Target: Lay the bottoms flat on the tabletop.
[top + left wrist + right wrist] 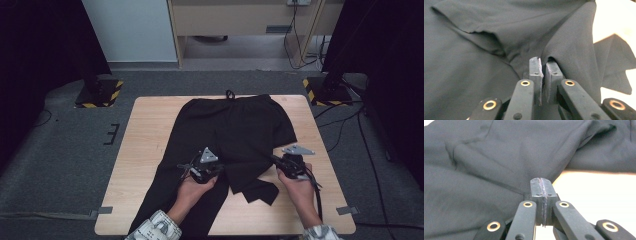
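Observation:
Black trousers (235,125) lie on the wooden table (145,135), waistband at the far edge, one leg running down to the near left. The other leg is folded back on itself, its end (261,191) lying loose near the front. My left gripper (220,167) sits at the crotch area and is shut on a raised fold of the trousers (571,50). My right gripper (275,160) is at the folded leg's right edge, jaws pressed together on the trousers' hem (524,170). The same jaws show close up: left gripper (544,63), right gripper (541,181).
Bare wood (594,195) lies to the right of the trousers. Two stand bases with yellow-black stripes (98,93) (326,92) sit on the carpet beyond the far corners. Cables (345,125) trail on the floor at the right. A wooden cabinet (240,20) stands at the back.

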### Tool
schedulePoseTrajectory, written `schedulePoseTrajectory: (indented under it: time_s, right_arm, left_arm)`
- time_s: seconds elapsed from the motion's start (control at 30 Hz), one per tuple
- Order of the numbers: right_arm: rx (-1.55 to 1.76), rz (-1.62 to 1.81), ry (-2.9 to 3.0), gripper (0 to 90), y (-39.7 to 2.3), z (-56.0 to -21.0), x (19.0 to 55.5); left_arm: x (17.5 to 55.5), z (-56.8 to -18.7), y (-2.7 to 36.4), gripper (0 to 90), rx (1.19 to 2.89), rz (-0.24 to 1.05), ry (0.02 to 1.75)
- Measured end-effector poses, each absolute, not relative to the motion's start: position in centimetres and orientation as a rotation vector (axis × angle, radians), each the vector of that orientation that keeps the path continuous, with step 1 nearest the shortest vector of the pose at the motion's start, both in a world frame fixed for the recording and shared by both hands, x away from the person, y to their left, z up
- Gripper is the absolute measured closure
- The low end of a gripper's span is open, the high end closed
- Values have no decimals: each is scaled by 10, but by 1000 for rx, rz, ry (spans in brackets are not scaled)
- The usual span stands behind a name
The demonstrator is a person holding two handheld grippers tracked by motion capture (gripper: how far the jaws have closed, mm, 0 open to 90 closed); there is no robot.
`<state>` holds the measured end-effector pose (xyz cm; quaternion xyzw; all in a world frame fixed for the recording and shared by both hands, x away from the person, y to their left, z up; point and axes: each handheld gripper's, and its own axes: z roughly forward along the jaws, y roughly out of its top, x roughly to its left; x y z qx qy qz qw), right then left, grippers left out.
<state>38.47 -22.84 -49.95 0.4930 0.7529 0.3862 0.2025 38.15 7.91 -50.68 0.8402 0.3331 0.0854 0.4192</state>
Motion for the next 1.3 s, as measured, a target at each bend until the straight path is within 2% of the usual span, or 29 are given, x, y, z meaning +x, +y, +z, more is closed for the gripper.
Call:
schedulePoseTrajectory:
  time_s: [0.07, 0.1, 0.2, 0.33, 0.4, 0.5, 0.57, 0.6, 0.63, 0.8, 0.97, 1.3]
  right_arm:
    - [1360, 1054, 2133, 899, -234, -500, 368]
    - [1365, 1047, 2168, 898, -240, -502, 349]
    - [1368, 1056, 2184, 898, -244, -504, 337]
    - [1386, 1031, 2211, 870, -250, -508, 327]
    - [1403, 1030, 2214, 804, -251, -512, 330]
    - [1383, 1036, 2202, 645, -250, -511, 329]
    - [1376, 1054, 2175, 557, -251, -506, 328]
    - [1366, 1052, 2162, 532, -252, -505, 327]
    - [1364, 1055, 2116, 471, -256, -503, 326]
    - [1396, 1025, 2063, 457, -267, -506, 330]
    - [1459, 967, 2030, 498, -276, -516, 336]
    - [1486, 946, 2070, 487, -268, -524, 336]
  left_arm:
    - [371, -507, 72, 844, 2136, 198, 791]
    - [364, -507, 68, 843, 2155, 186, 771]
    - [358, -509, 66, 838, 2168, 157, 757]
    - [350, -512, 67, 749, 2178, 148, 755]
    - [351, -511, 71, 663, 2163, 154, 779]
    - [354, -508, 80, 560, 2148, 173, 787]
    - [356, -506, 88, 514, 2145, 175, 791]
    - [356, -505, 94, 507, 2148, 198, 797]
    - [356, -504, 98, 505, 2148, 217, 804]
    - [359, -498, 109, 515, 2080, 231, 829]
    - [362, -498, 96, 504, 2050, 260, 811]
    - [378, -494, 79, 495, 2003, 274, 801]
